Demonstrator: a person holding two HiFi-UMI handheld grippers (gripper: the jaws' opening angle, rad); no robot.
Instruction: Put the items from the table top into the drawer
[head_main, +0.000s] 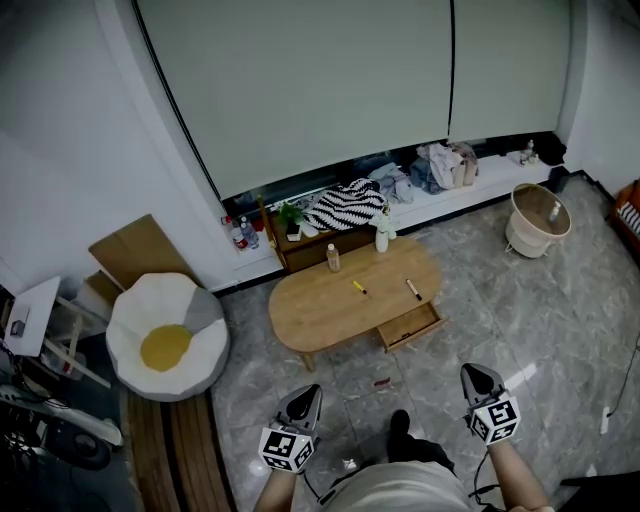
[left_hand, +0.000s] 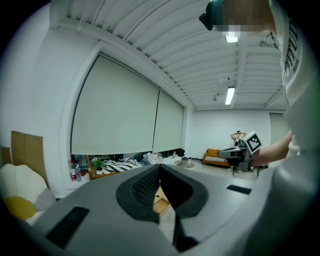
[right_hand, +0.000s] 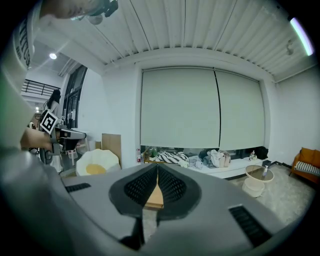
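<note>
An oval wooden table stands ahead of me on the marble floor, and its drawer is pulled open at the front right. On the top lie a yellow pen and a second pen. A small bottle and a white vase stand at the far edge. My left gripper and right gripper hover well short of the table, both shut and holding nothing. A sliver of the table shows between the right jaws.
An egg-shaped cushion seat sits left of the table, with a round basket table at the far right. A low ledge with clothes and a striped cloth runs behind. A small red thing lies on the floor.
</note>
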